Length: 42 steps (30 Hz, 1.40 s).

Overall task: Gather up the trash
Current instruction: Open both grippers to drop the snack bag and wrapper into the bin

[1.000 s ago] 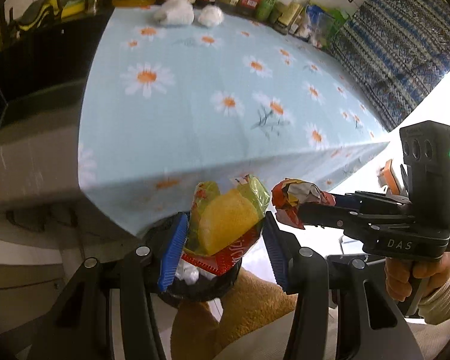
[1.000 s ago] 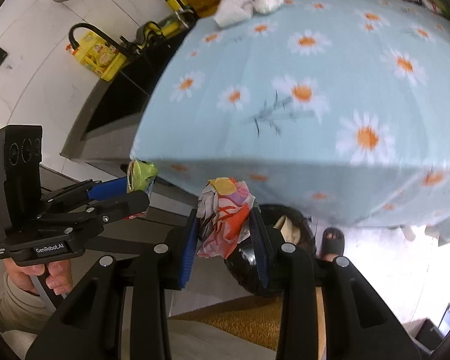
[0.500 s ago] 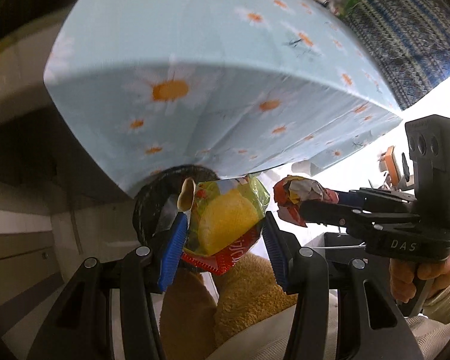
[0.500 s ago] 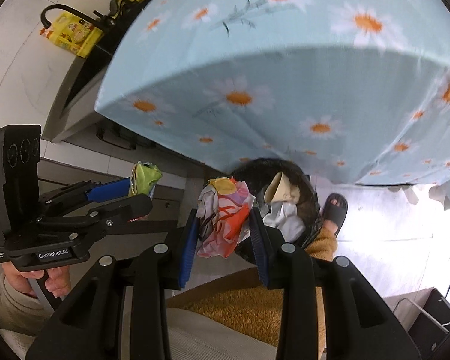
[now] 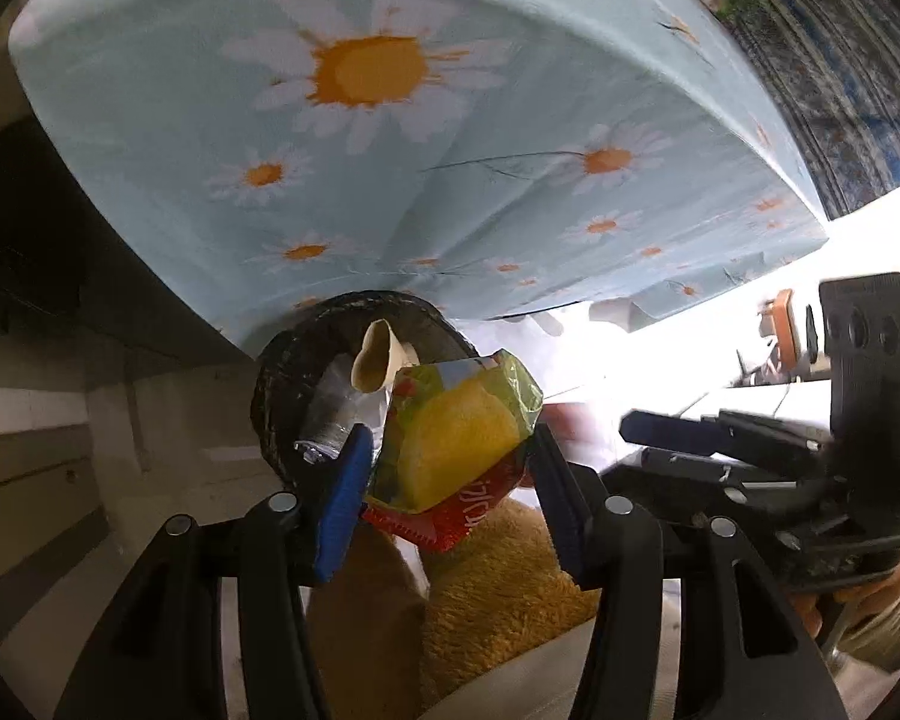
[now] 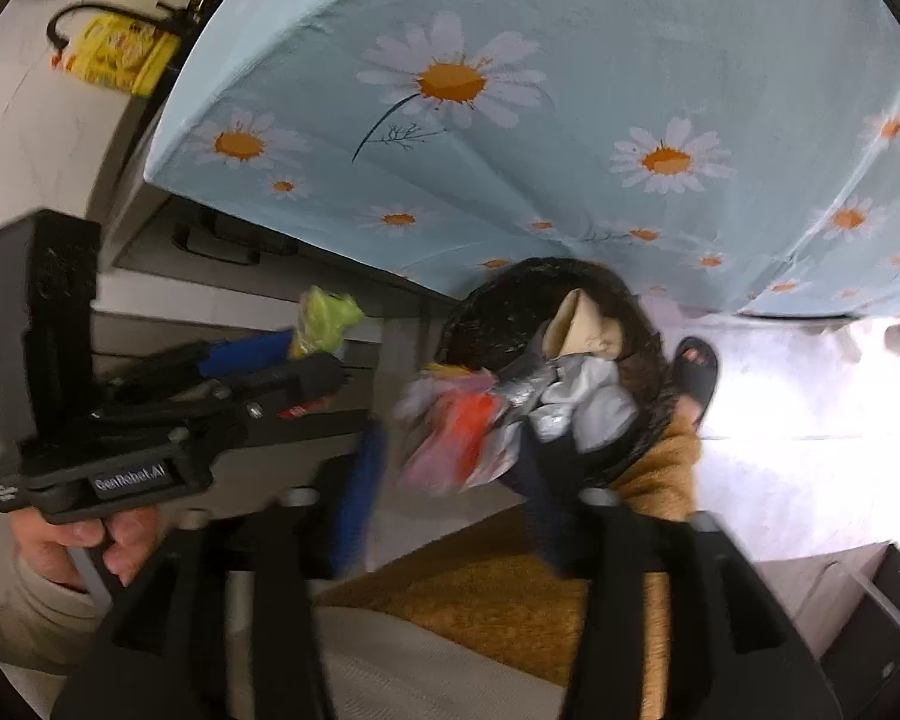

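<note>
The daisy tablecloth [image 5: 510, 138] overhangs the black bin [image 5: 294, 372] of scraps, where the left gripper [image 5: 444, 474] clamps a crumpled yellow-green wrapper [image 5: 450, 444] and the right gripper [image 6: 450, 456], blurred, seems spread around a red-white wrapper [image 6: 450, 438]

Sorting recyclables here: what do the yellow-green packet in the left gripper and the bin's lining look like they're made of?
The yellow-green packet looks like thin printed plastic film: glossy, creased, partly see-through at its green edge. The bin seems lined with a black plastic bag, judging by its wrinkled, faintly shiny rim; the bin's own material is hidden.
</note>
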### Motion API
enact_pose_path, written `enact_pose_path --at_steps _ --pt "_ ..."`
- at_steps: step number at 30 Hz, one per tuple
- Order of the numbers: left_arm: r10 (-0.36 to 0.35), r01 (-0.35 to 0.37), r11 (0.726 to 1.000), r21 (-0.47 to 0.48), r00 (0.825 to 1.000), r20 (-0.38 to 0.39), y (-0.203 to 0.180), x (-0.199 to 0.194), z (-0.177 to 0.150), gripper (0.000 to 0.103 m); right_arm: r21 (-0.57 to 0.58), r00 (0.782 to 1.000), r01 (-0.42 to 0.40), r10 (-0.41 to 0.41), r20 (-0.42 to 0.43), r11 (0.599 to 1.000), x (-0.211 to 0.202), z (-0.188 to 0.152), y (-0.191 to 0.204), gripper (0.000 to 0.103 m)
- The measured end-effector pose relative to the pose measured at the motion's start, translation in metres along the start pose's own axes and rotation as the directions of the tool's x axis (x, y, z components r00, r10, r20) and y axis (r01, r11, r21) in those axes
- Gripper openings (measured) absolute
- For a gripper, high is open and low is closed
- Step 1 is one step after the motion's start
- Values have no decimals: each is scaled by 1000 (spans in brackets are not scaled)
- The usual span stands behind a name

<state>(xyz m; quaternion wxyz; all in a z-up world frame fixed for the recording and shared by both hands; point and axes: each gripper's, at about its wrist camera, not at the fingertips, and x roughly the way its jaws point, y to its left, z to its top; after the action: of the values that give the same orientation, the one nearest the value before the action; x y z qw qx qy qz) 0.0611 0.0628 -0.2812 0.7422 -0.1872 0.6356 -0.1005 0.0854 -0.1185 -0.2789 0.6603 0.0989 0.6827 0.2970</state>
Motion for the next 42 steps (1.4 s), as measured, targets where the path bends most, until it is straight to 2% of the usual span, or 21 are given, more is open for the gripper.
enact_pose_path --at_steps 1,5,10,16,25,36,42 --pt "9 -9 1000 -14 1000 9 2 0 1 61 9 1000 5 -5 -2 1000 1 0 -2 61" --pt "-6 6 998 -66 1000 0 14 3 3 61 19 1000 19 -19 11 1000 -2 0 -4 61" --pt "5 -6 998 -58 1000 -18 14 5 0 61 38 999 25 -27 38 999 -10 -1 -7 61" --pt "-30 30 998 -48 999 -10 11 -4 -3 61 35 997 36 -38 60 999 -19 -1 -2 61" --pt "-62 63 998 -13 995 82 3 -43 0 61 -19 988 61 -57 147 998 -54 6 24 61" --pt "-104 96 994 45 971 216 -11 -101 6 61 -86 969 101 -78 235 991 -85 9 57 62" --pt "-106 91 994 68 954 281 -16 -130 10 61 -135 949 131 -85 305 982 -112 20 79 64"
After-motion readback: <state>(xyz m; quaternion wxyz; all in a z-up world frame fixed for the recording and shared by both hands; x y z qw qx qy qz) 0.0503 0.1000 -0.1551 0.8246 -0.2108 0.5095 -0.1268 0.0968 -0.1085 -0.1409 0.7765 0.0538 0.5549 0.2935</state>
